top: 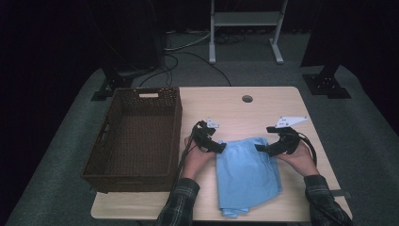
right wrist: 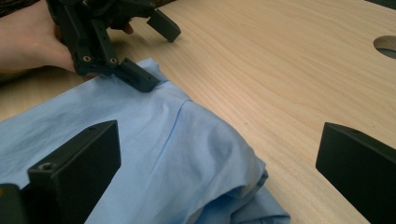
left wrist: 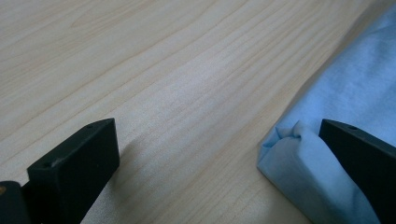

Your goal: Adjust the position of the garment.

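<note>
Two grippers sit at the far corners of a folded light-blue cloth (top: 247,174) that lies on the pale wooden worktop (top: 263,108), right of a dark brown wicker basket (top: 136,136). From the high view the cloth reads as a long rectangle, its long axis running from the near edge of the worktop away from the person, slightly tilted, with the near end close to the worktop's edge and the far end between the two hands. The left gripper (top: 217,147) is at the cloth's far left corner and the right gripper (top: 263,148) at its far right corner, each held in a hand with a plaid sleeve behind it. The left gripper view adds what the high view cannot resolve: its jaws are spread wide, one resting on bare wood, the other touching the bunched blue corner (left wrist: 292,140), with nothing pinched between them. The right gripper view shows its own jaws likewise spread, one over the cloth (right wrist: 154,154) and one over bare wood, the layered fold edge lying between them; farther off, the left gripper (right wrist: 156,56) has one jaw tip on the fabric. A round hole (right wrist: 386,46) in the worktop shows at that view's right edge.
</note>
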Demonstrator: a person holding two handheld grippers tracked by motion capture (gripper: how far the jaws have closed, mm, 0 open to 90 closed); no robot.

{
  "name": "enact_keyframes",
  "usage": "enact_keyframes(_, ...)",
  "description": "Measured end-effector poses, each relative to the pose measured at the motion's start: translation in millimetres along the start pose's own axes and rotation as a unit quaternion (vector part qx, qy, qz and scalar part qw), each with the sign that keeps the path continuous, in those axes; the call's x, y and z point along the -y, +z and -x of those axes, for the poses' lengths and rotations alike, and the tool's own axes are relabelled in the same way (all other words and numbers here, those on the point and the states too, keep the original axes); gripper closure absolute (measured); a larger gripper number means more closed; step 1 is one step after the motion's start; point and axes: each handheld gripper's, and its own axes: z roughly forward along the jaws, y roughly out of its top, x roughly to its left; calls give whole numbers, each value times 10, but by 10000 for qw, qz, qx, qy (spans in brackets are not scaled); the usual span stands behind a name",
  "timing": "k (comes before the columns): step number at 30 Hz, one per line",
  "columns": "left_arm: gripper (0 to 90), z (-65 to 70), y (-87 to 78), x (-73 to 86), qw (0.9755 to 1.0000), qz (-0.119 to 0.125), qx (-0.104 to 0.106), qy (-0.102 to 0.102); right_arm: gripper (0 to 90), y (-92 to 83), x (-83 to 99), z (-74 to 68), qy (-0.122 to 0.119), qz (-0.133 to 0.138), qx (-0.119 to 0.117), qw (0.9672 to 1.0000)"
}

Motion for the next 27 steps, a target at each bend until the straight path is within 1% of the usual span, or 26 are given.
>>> enact_keyframes(4, 0, 1, 1, 0, 10000, 4, 0, -5, 0, 89, 19, 77, 62, -84, 77, 9999)
enact_keyframes(12, 0, 1, 1, 0, 10000, 3, 0, -5, 0, 250, 134, 306, 388, -215, 274, 9986)
enact_keyframes(14, 0, 1, 1, 0, 10000, 3, -2, -6, 0, 293, 176, 357, 426, -308, 353, 9980)
enact_keyframes(15, 0, 1, 1, 0, 10000, 4, -2, -7, 0, 293, 176, 357, 426, -308, 353, 9980)
enact_keyframes(17, 0, 0, 2, -1, 10000, 2, -3, -5, 0, 316, 201, 379, 406, -347, 432, 9976)
enact_keyframes(19, 0, -3, 5, -4, 10000, 3, -4, -7, 0, 353, 232, 388, 343, -457, 529, 9970)
enact_keyframes(21, 0, -9, 8, -8, 10000, -4, -9, -9, 0, 384, 256, 387, 283, -557, 580, 9964)
enact_keyframes(23, 0, -23, 19, -19, 10000, -5, -25, -15, 0, 406, 265, 386, 276, -633, 614, 9957)
enact_keyframes(24, 0, -30, 27, -25, 10000, 3, -22, -31, 0, 410, 263, 385, 231, -640, 641, 9956)
enact_keyframes(25, 0, -40, 33, -32, 10000, -2, -27, -29, 0, 419, 260, 384, 214, -679, 657, 9953)
enact_keyframes(26, 0, -51, 36, -38, 10000, -23, -39, -15, 0, 428, 257, 386, 237, -716, 609, 9953)
enact_keyframes(27, 0, -57, 44, -43, 10000, -3, -43, -48, 0, 432, 255, 387, 216, -714, 610, 9953)
